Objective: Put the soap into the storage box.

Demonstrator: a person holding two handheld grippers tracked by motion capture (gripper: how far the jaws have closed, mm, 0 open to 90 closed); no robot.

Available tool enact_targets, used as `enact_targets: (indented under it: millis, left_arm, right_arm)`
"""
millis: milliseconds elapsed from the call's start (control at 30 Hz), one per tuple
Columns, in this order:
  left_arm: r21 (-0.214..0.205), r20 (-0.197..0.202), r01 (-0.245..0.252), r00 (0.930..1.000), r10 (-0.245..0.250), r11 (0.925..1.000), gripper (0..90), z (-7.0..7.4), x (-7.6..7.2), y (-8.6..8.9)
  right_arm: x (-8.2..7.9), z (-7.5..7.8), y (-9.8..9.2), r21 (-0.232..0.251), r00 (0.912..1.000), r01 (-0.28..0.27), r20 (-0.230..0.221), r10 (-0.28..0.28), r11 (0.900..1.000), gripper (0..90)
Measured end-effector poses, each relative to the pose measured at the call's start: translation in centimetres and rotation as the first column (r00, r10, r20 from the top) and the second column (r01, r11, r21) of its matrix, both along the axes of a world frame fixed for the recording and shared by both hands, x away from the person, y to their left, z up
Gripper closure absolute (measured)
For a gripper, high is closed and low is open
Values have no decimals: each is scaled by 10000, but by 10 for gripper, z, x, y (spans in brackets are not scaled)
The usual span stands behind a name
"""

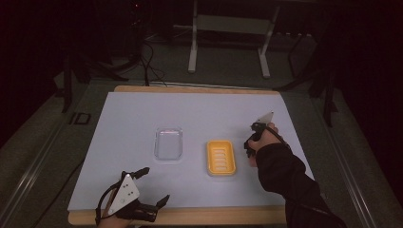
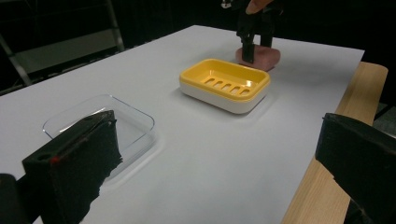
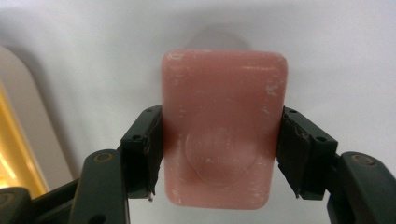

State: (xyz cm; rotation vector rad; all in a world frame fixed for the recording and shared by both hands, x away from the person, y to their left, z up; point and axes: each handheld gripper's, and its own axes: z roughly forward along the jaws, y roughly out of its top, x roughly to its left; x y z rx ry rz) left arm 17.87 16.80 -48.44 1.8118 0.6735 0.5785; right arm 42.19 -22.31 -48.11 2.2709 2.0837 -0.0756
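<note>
At the near left edge of the white surface (image 1: 142, 109), the left gripper (image 1: 151, 187) hovers with jaws wide apart, holding nothing. Farther right lie a clear plastic lid (image 1: 168, 144), then a yellow soap dish (image 1: 221, 157). Right of the dish, the right gripper (image 3: 219, 156) is clamped on both sides of a pink soap bar (image 3: 223, 126) lying on the surface.

Left gripper (image 1: 153, 186) low at near desk edge, jaws spread wide. Right gripper (image 3: 219, 154) pointed down, jaws clamped on pink bar.
</note>
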Motion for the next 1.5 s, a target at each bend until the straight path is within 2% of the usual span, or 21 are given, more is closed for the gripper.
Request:
enact_targets:
  millis: [33,67,200,333,400,467,600,700,900,967,1133,1300,1400,1500]
  left_arm:
    - [1,-7,-5,10000,5,10000,3,0,0,0]
    - [1,-16,-3,10000,3,10000,3,0,0,0]
    - [11,-27,-8,10000,8,10000,3,0,0,0]
    - [3,-4,-32,10000,32,10000,3,0,0,0]
    - [13,-8,-33,10000,33,10000,3,0,0,0]
    - [-14,-29,-26,10000,26,10000,3,0,1,0]
    - [-32,-20,-34,10000,34,10000,3,0,1,1]
    - [-44,-12,-52,10000,52,10000,3,0,1,1]
    - [-129,-12,-34,10000,34,9999,3,0,0,1]
    - [-130,-1,-40,10000,40,9999,3,0,0,1]
    - [-116,20,-43,10000,43,9999,3,0,0,1]
    - [-96,15,-43,10000,43,9999,3,0,0,1]
    - [-84,27,-40,10000,40,10000,3,0,0,1]
    - [-52,13,-41,10000,42,10000,3,0,0,1]
  right_arm:
    - [0,2,0,49,9998,-152,-107,153,9999,376]
    - [-1,4,-1,30,9997,-82,-237,83,10000,376]
    - [-2,10,-2,88,9995,-27,-301,29,10000,376]
    - [-4,25,-4,82,10000,-23,17,22,10000,376]
    - [-5,29,-4,114,10000,-13,24,13,9999,376]
    - [-7,40,-4,193,9997,-100,224,96,9998,376]
    - [-11,51,-2,244,9994,-169,319,161,9996,376]
    - [-15,66,5,228,9984,-287,494,276,9993,376]
    - [-21,82,14,383,9927,-762,967,722,9964,376]
    - [-24,88,21,640,9915,-838,1049,768,9944,376]
    - [-29,92,31,763,9856,-1039,1417,924,9917,376]
    - [-35,95,47,1420,9760,-1327,1913,1043,9809,376]
    - [-38,94,53,1854,9744,-1475,1955,1106,9715,377]
    - [-41,91,62,1836,9717,-1686,1958,1320,9684,376]
